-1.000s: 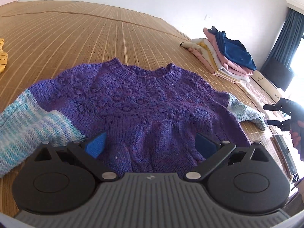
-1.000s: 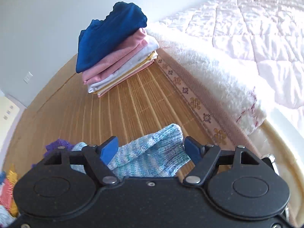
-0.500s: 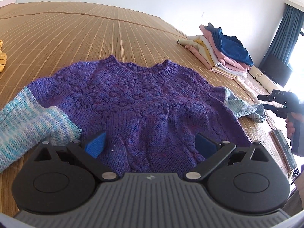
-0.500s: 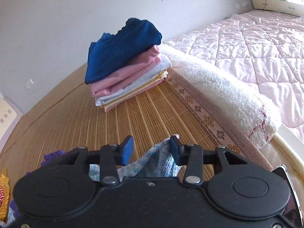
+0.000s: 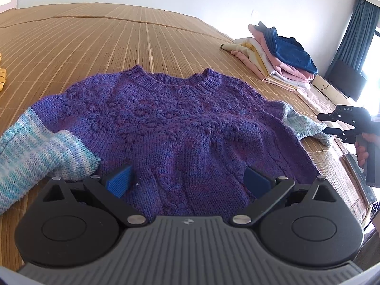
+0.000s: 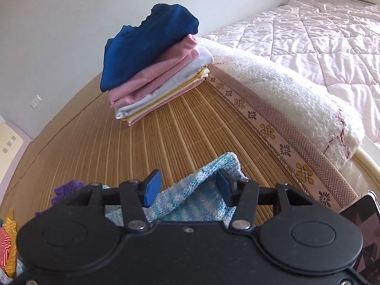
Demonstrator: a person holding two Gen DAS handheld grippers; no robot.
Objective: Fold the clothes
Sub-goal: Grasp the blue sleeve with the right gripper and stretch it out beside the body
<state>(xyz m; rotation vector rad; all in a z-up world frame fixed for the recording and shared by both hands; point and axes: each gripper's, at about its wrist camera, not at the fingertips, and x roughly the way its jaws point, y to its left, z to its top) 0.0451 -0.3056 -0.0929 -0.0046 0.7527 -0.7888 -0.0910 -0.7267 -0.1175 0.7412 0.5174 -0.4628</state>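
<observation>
**Purple knit sweater spread on the bamboo mat**

Purple wool makes up the one sweater (image 5: 180, 128) lying face up and flat on the bamboo mat (image 5: 99, 35), its neckline pointing away from me. It has two sleeves, each ending in pale blue-and-white knit: the left sleeve (image 5: 35, 152) lies out to my left, the right sleeve cuff (image 6: 197, 190) reaches toward the mat's patterned border.

My left hand-held gripper (image 5: 187, 180) hovers over the sweater's hem with its two blue pads spread wide, released and holding nothing. My right hand-held gripper (image 6: 187, 187) sits at the right cuff, its two pads parted on either side of a raised fold of the knit; I cannot tell whether they press it.

Farther off on the mat stands one stack of folded clothes (image 6: 154, 71), a dark blue piece on top, pink, white and yellow layers beneath. Beside the mat's border lie one fluffy white blanket roll (image 6: 285, 95) and one pink quilt (image 6: 332, 28).
</observation>
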